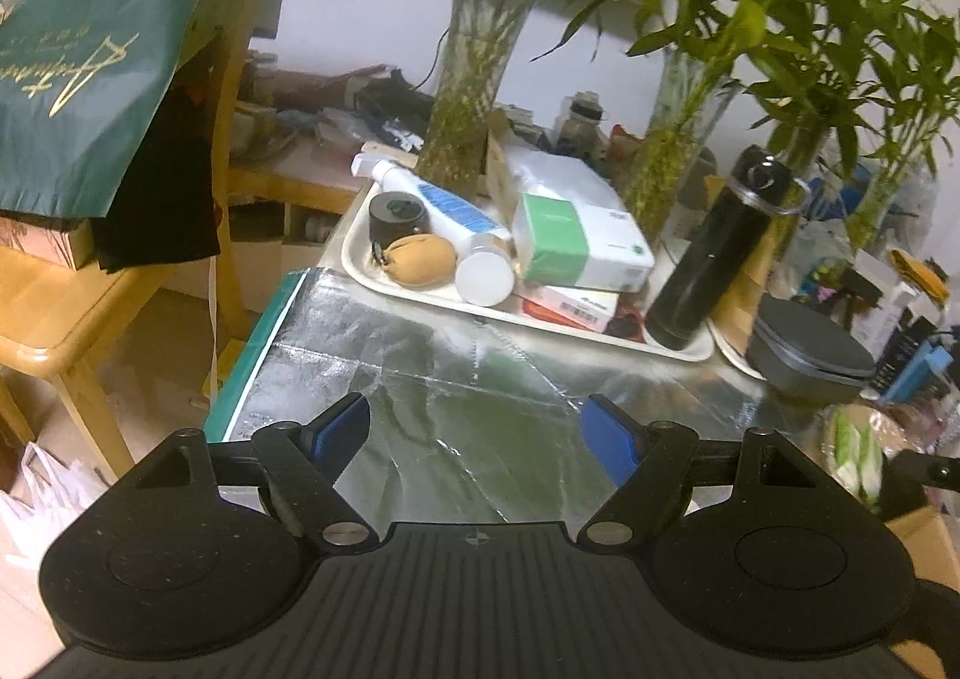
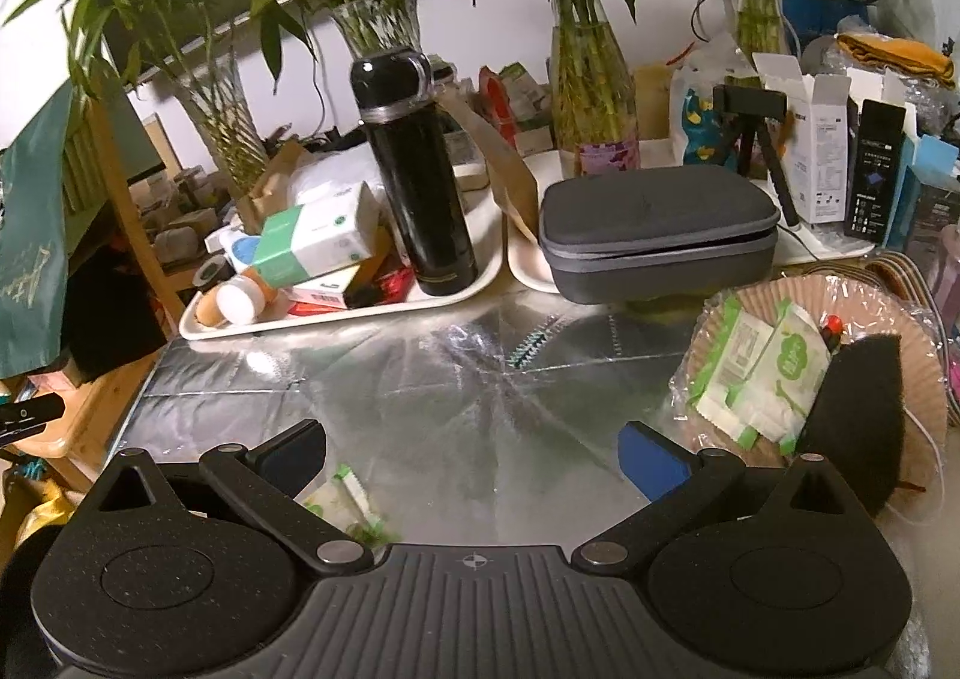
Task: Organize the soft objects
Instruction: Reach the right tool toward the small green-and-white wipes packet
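Silver foil sheeting covers the desk in the left wrist view, bare under us. Our left gripper hangs over it with blue pads spread and nothing between them. Ahead, on the white tray, a tan soft pouch lies on its side against a white bottle and a black cap; its long axis runs roughly left to right, the dark cinched end pointing left. We judge this the approach stage, with nothing picked up yet.

Right wrist view: our right gripper is likewise spread wide and empty above the foil. A small green-and-white sachet lies flat on the desk just inside the left finger, partly hidden by the linkage; its long axis seems to slant up and to the right. More such sachets lie in the pleated paper tray to the right, beside a black sponge.

Next, we reckon, the right gripper should centre over the loose sachet, drop low and close across its short side.
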Motion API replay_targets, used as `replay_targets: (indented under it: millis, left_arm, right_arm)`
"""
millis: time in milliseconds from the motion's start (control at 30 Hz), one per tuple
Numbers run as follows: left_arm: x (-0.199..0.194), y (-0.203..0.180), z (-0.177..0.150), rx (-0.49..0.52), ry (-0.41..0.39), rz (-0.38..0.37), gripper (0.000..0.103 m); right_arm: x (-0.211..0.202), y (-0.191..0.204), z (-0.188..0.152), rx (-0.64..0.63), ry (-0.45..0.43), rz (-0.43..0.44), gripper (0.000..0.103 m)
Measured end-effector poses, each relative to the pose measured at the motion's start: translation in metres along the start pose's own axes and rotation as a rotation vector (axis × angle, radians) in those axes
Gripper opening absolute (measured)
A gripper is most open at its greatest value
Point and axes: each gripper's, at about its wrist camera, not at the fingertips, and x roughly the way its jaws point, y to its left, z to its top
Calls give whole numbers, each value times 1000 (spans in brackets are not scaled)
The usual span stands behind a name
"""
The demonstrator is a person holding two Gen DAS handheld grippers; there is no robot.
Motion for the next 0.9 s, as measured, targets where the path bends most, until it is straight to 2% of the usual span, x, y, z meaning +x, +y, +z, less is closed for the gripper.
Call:
replay_targets:
  millis: [367,600,900]
  left_arm:
    - [20,1,-5,35,55,6,78]
    - [32,3,0,33,92,-18,78]
    - [57,6,3,-2,201,-112,78]
  right_arm:
    - [26,4,6,-64,32,-5,103]
    - [41,4,8,-108,51,-1,103]
    - [72,-2,13,-134,120,26,101]
